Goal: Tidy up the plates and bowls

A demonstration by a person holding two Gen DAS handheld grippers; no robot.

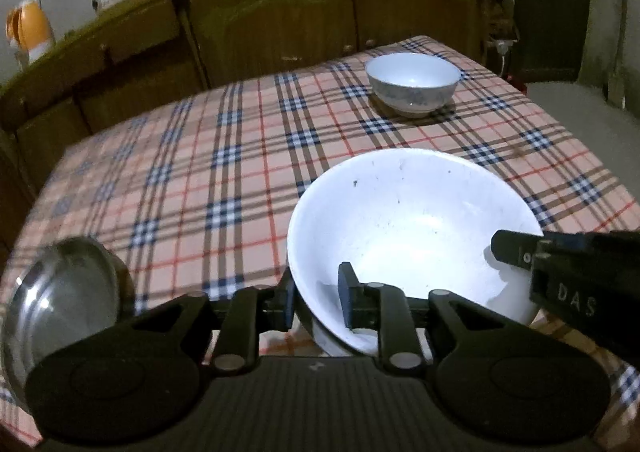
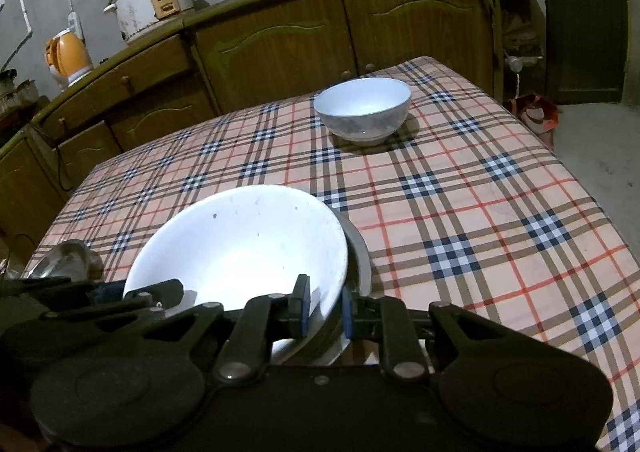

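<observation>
A large white bowl (image 1: pixel 408 219) (image 2: pixel 240 244) sits low at the near side of the checked tablecloth (image 1: pixel 200 171) (image 2: pixel 480 211). It rests in a steel dish whose rim (image 2: pixel 359 248) shows at its right. My left gripper (image 1: pixel 318 292) is shut over the bowl's near left rim, one finger outside and one inside. On the near right rim my right gripper (image 2: pixel 324 304) is shut, with the white wall and the steel rim between its pads. A small white bowl (image 1: pixel 412 81) (image 2: pixel 362 109) with a blue pattern stands alone at the far side.
A shiny steel bowl (image 1: pixel 60 312) (image 2: pixel 64 258) lies at the near left table edge. Behind the table run wooden cabinets (image 1: pixel 272 19) (image 2: pixel 280 35) bearing a rice cooker (image 2: pixel 150 1) and an orange kettle (image 2: pixel 68 53). Bare floor (image 2: pixel 600 139) lies to the right.
</observation>
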